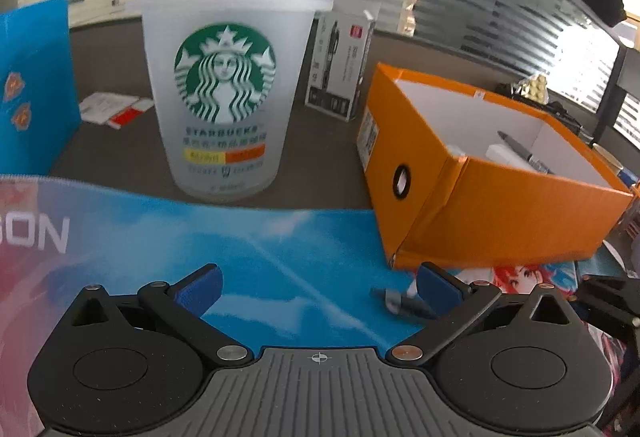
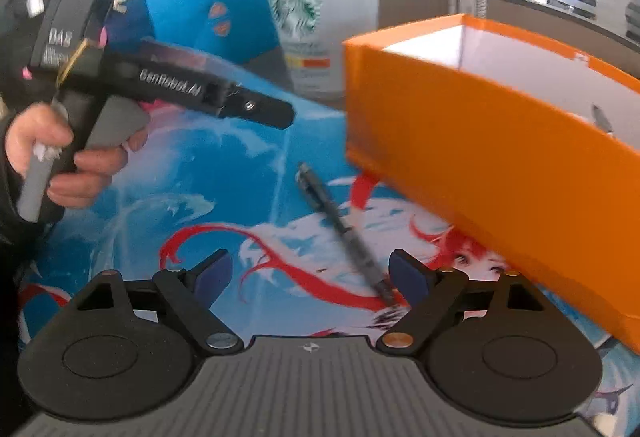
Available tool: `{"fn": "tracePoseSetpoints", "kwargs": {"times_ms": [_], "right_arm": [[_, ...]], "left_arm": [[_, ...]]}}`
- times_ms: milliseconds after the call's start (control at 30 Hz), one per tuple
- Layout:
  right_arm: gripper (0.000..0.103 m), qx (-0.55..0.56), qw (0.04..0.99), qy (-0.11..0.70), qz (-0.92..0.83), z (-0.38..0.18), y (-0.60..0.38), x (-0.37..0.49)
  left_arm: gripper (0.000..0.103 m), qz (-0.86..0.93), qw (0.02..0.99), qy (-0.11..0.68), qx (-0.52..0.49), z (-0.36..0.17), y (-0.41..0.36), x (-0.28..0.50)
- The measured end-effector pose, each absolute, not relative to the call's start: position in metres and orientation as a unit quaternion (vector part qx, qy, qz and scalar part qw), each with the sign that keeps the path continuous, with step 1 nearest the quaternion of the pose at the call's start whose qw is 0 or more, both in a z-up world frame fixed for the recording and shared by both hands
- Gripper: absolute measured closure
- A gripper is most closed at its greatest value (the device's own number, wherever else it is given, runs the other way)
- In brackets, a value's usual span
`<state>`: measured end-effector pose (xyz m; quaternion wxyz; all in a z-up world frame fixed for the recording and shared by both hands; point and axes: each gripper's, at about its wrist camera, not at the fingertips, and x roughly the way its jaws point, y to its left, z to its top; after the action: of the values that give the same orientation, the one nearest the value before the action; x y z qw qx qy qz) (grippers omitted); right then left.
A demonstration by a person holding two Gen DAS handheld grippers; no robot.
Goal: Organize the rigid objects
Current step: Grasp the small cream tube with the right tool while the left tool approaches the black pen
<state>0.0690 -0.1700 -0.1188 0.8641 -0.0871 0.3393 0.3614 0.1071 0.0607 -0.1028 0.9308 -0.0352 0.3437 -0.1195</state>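
A black pen (image 2: 344, 231) lies loose on the printed desk mat (image 2: 224, 173), its near end by my right gripper's right fingertip. My right gripper (image 2: 312, 275) is open and empty just behind it. The pen's end also shows in the left wrist view (image 1: 400, 303) by the right finger. My left gripper (image 1: 318, 287) is open and empty over the mat; it also shows in the right wrist view (image 2: 276, 113), held in a hand. An open orange box (image 1: 500, 193) stands at the right holding a pen (image 1: 524, 153) and a white item (image 1: 506, 157).
A frosted Starbucks cup (image 1: 228, 93) stands upright beyond the mat. A white product box (image 1: 340, 65) stands behind it. A blue folder (image 1: 36, 85) stands at the left, with papers (image 1: 114, 109) flat on the dark table. A person sits at the far right.
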Motion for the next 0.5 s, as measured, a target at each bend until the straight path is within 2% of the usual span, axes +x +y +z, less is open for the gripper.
{"fn": "tracePoseSetpoints", "kwargs": {"times_ms": [167,433,500], "right_arm": [[0.014,-0.044,0.822,0.326,0.464,-0.106,-0.177,0.031],[0.013,-0.055,0.941,0.283,0.179,-0.095,-0.269,0.004],[0.016,-0.063,0.949,0.288,0.111,-0.102,-0.291,0.002]], "left_arm": [[0.000,-0.105,0.928,0.353,-0.044,-0.105,0.068,0.102],[0.000,-0.103,0.923,0.367,-0.050,-0.107,0.052,0.088],[0.000,-0.083,0.926,0.365,-0.049,-0.107,0.048,0.084]]}}
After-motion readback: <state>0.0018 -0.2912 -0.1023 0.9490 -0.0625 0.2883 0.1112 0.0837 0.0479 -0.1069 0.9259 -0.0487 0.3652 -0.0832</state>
